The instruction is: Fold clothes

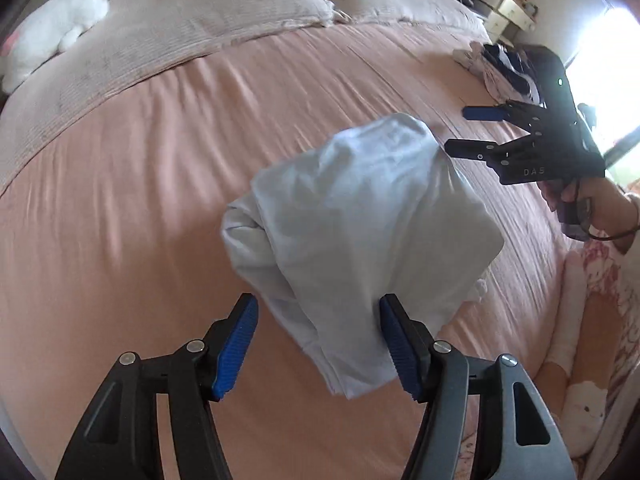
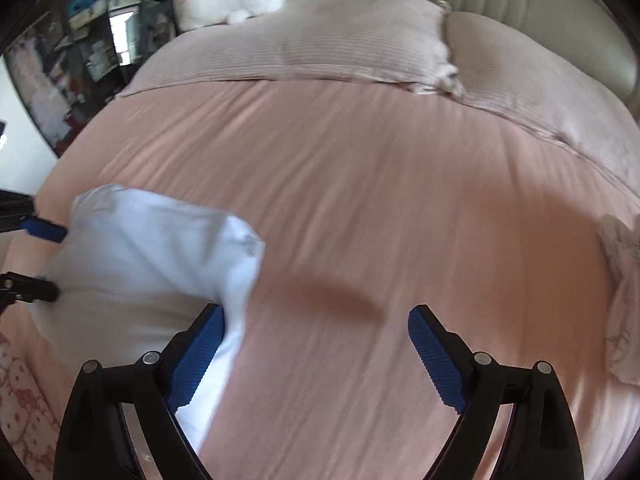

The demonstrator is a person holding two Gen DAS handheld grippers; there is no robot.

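A folded pale blue garment (image 1: 360, 220) lies bunched on the pink bed sheet (image 1: 140, 200). My left gripper (image 1: 320, 344) is open, and the garment's near end lies between its blue pads. The right pad touches the cloth while the left pad stands apart from it. My right gripper (image 1: 468, 130) hovers open just past the garment's far right corner, holding nothing. In the right wrist view the garment (image 2: 152, 248) lies at the lower left beside the left finger of my right gripper (image 2: 316, 356). The left gripper (image 2: 60, 264) shows at that frame's left edge against the cloth.
Beige pillows (image 1: 200, 12) and a white plush toy (image 1: 60, 20) lie at the head of the bed. A pile of other clothes (image 1: 504, 68) sits at the bed's right side. A person's hand (image 1: 600, 204) and patterned pyjama leg (image 1: 600, 280) are at the right.
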